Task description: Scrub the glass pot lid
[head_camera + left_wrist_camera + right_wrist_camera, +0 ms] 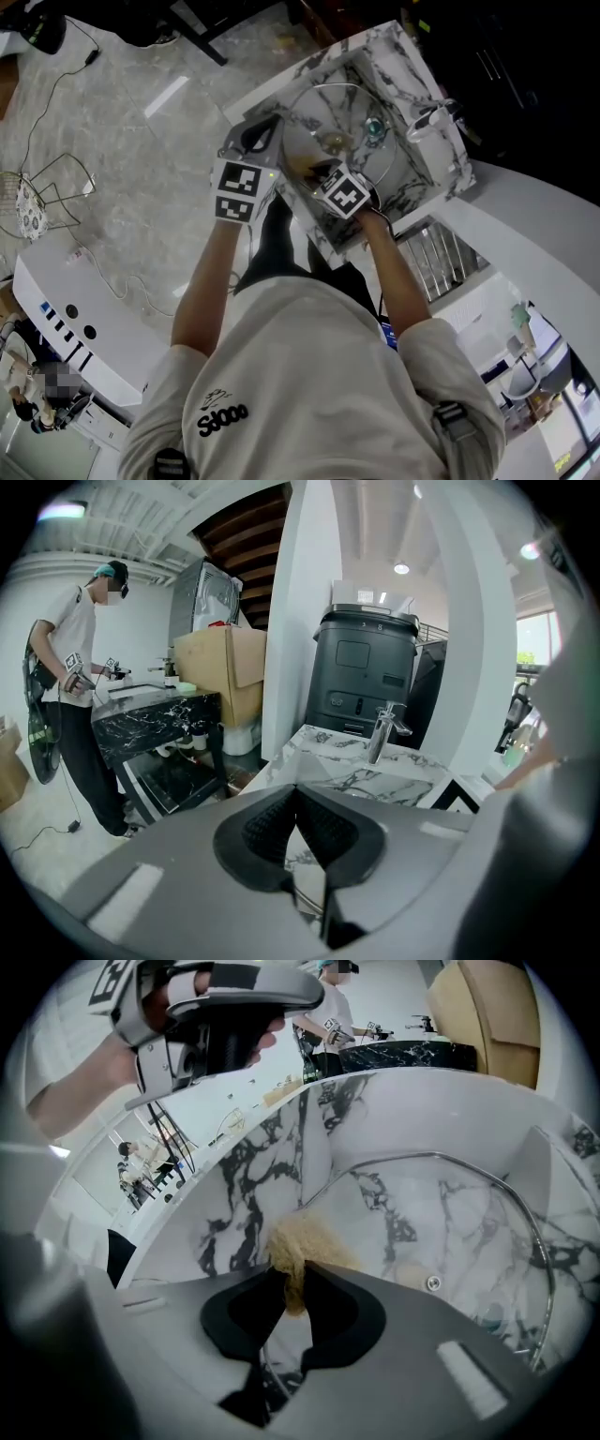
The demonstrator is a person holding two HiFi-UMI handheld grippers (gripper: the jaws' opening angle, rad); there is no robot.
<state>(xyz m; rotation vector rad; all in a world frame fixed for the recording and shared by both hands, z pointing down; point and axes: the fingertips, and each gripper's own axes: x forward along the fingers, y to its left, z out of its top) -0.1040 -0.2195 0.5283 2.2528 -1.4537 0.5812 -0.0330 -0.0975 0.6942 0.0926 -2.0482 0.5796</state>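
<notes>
Scrubber [300, 1241] pinched tight in right gripper [292, 1288] (centre frame); best pressed firmly, circling the glass pot lid [441, 1222].

Grey left tool [298, 822], right tool [293, 1293]; white T-shirt [309, 375].

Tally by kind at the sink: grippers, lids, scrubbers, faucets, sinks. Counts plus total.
Grippers: 2 (left gripper, right gripper)
Lid: 1
Scrubber: 1, in the right gripper's fingers
Faucet: 1
Sink: 1
Total: 6
</notes>
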